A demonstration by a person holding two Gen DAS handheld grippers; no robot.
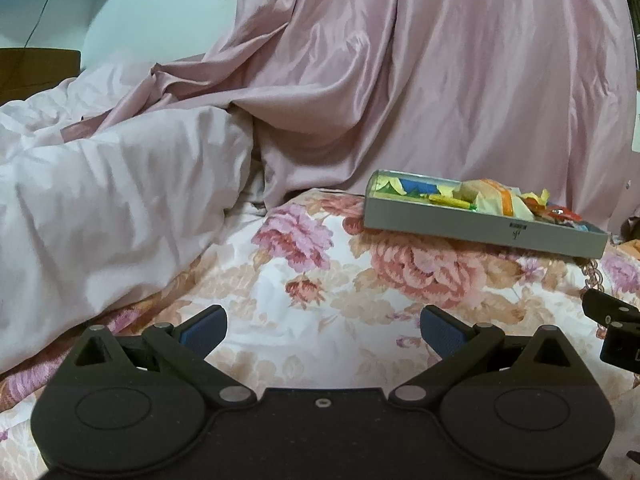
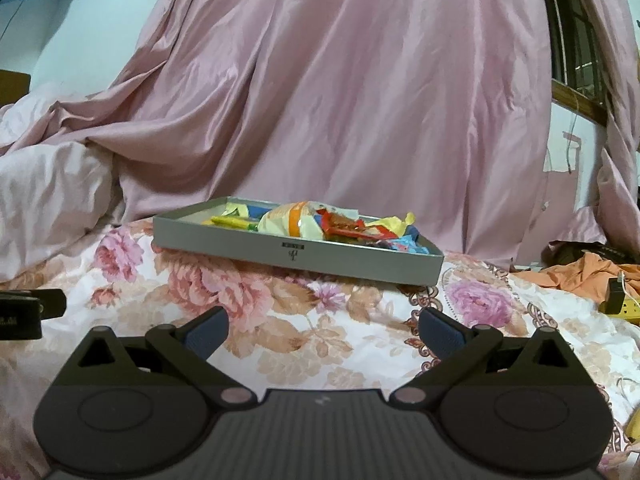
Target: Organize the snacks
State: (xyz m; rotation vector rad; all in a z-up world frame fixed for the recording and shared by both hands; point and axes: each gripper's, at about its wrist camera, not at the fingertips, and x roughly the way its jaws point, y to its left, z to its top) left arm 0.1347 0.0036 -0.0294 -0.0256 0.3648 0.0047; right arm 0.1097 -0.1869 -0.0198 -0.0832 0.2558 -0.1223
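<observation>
Snacks [image 2: 316, 224] are lying heaped in a shallow grey tray [image 2: 360, 262], which is sitting on a floral bedspread [image 2: 312, 344] in front of a draped pink curtain [image 2: 340, 100]; the wrappers are showing yellow, orange, red and blue, with a pale bag banded in orange lying near the middle of the pile and a yellow stick-shaped packet lying toward the tray's left end; the tray's long front wall is bearing a small dark logo; the right gripper [image 2: 323, 334] is hovering low over the bedspread, short of the tray, with its blue-padded fingers [image 2: 206, 338] spread wide and gripping nothing; the left gripper [image 1: 323, 334] is likewise hovering over the flowered cloth with its jaws standing wide apart and empty; in the left wrist view the tray [image 1: 480, 232] is lying ahead and to the right of the fingers, well apart from them, with the snacks [image 1: 492, 200] piled inside it; a pale pink duvet [image 1: 100, 208] is bunching up on the left of the bed, just beside the curtain's lower folds; an orange cloth [image 2: 588, 274] is lying crumpled at the far right of the right wrist view, near a small yellow and black object too small to identify; a window frame [image 2: 572, 60] is showing at the upper right behind the curtain.
</observation>
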